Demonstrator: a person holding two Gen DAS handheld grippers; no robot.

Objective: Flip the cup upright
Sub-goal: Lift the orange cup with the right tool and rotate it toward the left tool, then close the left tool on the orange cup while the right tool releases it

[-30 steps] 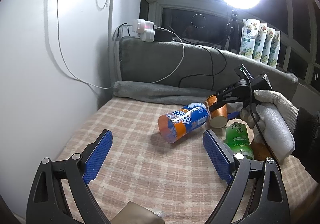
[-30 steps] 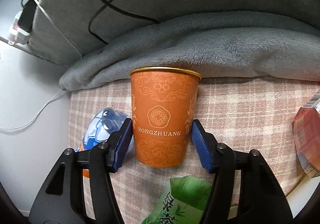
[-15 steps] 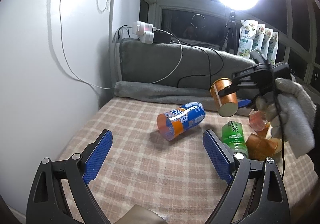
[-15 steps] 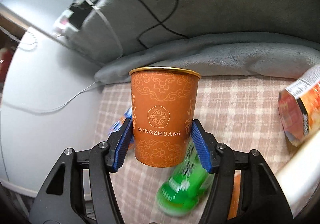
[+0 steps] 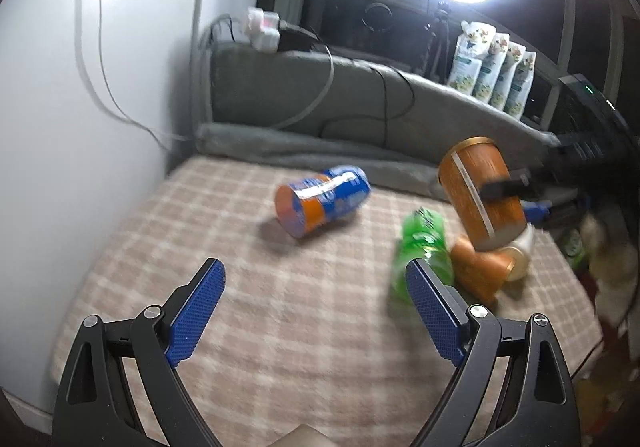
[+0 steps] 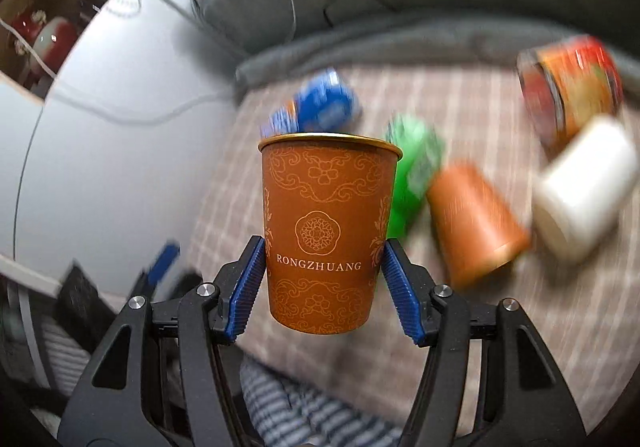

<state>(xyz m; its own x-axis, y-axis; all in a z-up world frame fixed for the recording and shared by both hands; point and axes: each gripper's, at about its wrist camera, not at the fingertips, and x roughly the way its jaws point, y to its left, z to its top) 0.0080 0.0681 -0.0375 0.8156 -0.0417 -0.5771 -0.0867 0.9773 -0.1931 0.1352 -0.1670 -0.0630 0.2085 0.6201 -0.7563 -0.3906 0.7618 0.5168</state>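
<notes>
My right gripper is shut on an orange paper cup marked RONGZHUANG, its blue pads pressing both sides near the base. The cup is in the air above the checked blanket. In the left wrist view the same cup hangs at the right, tilted with its gold rim toward the upper left, held by the right gripper. My left gripper is open and empty, low over the blanket near its front edge.
A blue and orange cup, a green cup and a second orange cup lie on their sides on the blanket. A white cup and a red printed cup lie at the right. A grey cushion with cables borders the back.
My right gripper has lifted the orange cup higher and swung it right and toward the front. The cup has tilted closer to upright. The left gripper has barely moved.
</notes>
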